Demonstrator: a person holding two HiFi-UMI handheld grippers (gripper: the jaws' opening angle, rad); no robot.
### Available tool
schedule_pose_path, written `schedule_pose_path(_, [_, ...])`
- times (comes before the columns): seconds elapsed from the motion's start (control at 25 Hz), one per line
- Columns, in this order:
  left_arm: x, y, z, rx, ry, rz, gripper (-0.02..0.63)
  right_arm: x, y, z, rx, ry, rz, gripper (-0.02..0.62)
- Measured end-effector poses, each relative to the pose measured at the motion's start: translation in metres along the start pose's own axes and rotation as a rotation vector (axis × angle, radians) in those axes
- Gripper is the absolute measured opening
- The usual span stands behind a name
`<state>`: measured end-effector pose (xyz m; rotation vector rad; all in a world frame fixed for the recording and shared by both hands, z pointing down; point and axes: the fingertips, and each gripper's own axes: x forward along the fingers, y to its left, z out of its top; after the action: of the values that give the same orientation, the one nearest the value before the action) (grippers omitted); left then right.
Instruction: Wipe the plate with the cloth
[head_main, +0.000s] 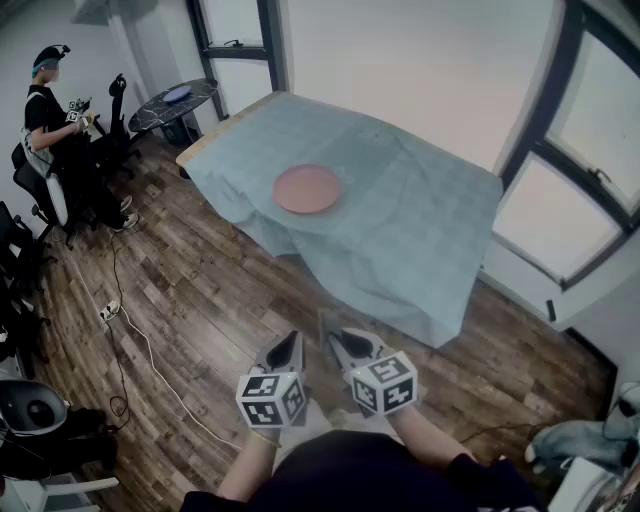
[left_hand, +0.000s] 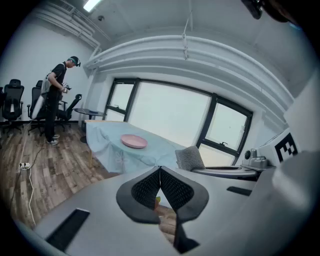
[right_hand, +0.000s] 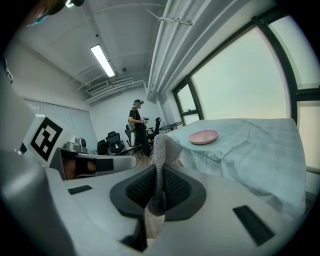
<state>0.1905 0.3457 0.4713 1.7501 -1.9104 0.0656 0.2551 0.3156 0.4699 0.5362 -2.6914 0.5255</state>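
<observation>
A pink plate (head_main: 308, 189) lies on the table with the light blue tablecloth (head_main: 420, 230), well ahead of both grippers. My right gripper (right_hand: 159, 167) is shut on a grey knitted cloth (right_hand: 164, 147), which sticks up out of its jaws. The left gripper (left_hand: 159, 170) is shut with nothing between its pads. In the head view both grippers, left (head_main: 283, 352) and right (head_main: 345, 345), hang side by side over the wooden floor, short of the table. From the left gripper view the plate (left_hand: 134, 141) is seen far off, and the cloth (left_hand: 190, 158) stands to the right.
A person (head_main: 45, 100) stands at the far left beside office chairs and a round dark table (head_main: 175, 100). A white cable (head_main: 140, 340) runs across the wooden floor. Windows line the wall behind and to the right of the table.
</observation>
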Motion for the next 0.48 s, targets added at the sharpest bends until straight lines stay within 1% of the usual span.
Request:
schedule_pose_path(0.28, [-0.005, -0.008, -0.010, -0.001, -0.001, 0.002, 0.015, -0.009, 0.000, -0.006, -0.023, 0.005, -0.005, 0.034])
schedule_pose_path(0.48, [-0.004, -0.010, -0.015, -0.012, 0.007, 0.003, 0.015, -0.010, -0.002, -0.001, 0.007, -0.036, 0.007, 0.034])
